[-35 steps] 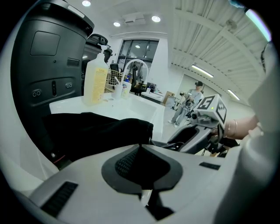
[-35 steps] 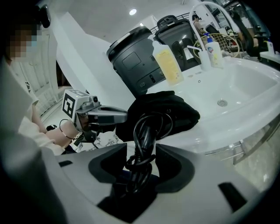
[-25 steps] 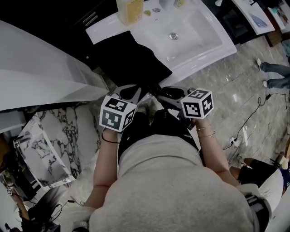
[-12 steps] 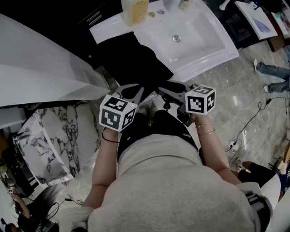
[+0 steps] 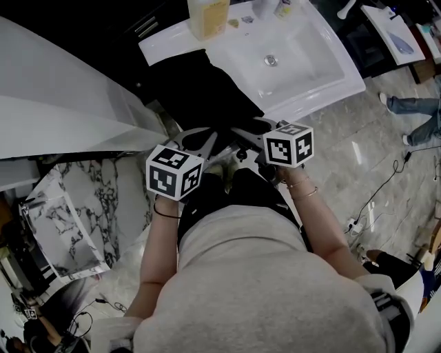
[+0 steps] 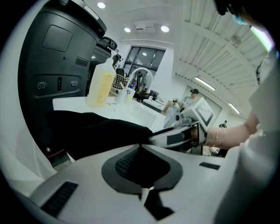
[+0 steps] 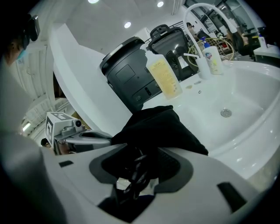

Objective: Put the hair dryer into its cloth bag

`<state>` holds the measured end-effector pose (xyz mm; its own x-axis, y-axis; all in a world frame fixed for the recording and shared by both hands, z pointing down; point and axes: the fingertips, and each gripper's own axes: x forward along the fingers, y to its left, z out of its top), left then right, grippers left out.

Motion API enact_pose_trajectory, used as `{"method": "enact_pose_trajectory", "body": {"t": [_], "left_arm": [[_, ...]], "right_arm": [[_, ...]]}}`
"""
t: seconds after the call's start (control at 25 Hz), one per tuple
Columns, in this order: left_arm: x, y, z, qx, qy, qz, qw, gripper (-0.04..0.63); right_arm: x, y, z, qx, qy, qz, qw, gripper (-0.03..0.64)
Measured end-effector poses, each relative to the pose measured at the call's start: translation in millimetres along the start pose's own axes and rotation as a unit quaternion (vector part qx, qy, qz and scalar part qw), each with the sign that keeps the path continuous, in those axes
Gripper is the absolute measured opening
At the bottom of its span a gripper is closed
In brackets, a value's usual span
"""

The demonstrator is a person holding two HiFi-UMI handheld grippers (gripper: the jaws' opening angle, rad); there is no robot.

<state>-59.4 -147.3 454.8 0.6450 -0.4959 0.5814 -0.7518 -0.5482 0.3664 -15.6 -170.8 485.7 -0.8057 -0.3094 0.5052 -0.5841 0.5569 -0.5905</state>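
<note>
A black cloth bag (image 5: 196,89) lies on the counter's left part and droops over its near edge. My left gripper (image 5: 205,143) is shut on the bag's near edge (image 6: 96,131), its jaws (image 6: 140,146) pinching the cloth at the tips. Just right of it, my right gripper (image 5: 242,136) has its jaws wide around a dark glossy thing with a cord, apparently the black hair dryer (image 7: 136,168), right at the bag (image 7: 157,127). Most of the dryer is hidden by the jaws and cloth. Each gripper sees the other: the right gripper (image 6: 175,136) and the left gripper (image 7: 85,138).
A white sink basin (image 5: 296,62) sits to the right of the bag, with a curved faucet (image 7: 205,13). A yellow bottle (image 5: 209,15) and a dark appliance (image 7: 131,78) stand behind. A marble surface (image 5: 89,200) is at lower left. A person's legs (image 5: 413,117) and floor cables are at right.
My right gripper has moved left in the head view, closer to the left gripper and the bag's edge. The left gripper has stayed almost in place.
</note>
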Motion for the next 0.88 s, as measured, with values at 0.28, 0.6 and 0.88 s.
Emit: {"method": "enact_pose_trajectory", "body": {"t": [0.28,0.6,0.88], "left_arm": [[2.4,2.9,-2.0,-0.005,0.003,0.005,1.0000,0.015],[4.2,1.4,-1.7,0.004,0.002,0.002,1.0000,0.015],[2.7,2.1,-2.9,0.007,0.004,-0.002,1.0000,0.015]], "right_arm": [[16.8,-4.8,-5.0,-0.040,0.049,-0.030,0.998,0.194],[16.6,-7.9,-9.6,-0.068,0.061,-0.055,0.994,0.223],[5.0,-7.2,-28.4,-0.057,0.068,-0.064,0.994,0.268]]}}
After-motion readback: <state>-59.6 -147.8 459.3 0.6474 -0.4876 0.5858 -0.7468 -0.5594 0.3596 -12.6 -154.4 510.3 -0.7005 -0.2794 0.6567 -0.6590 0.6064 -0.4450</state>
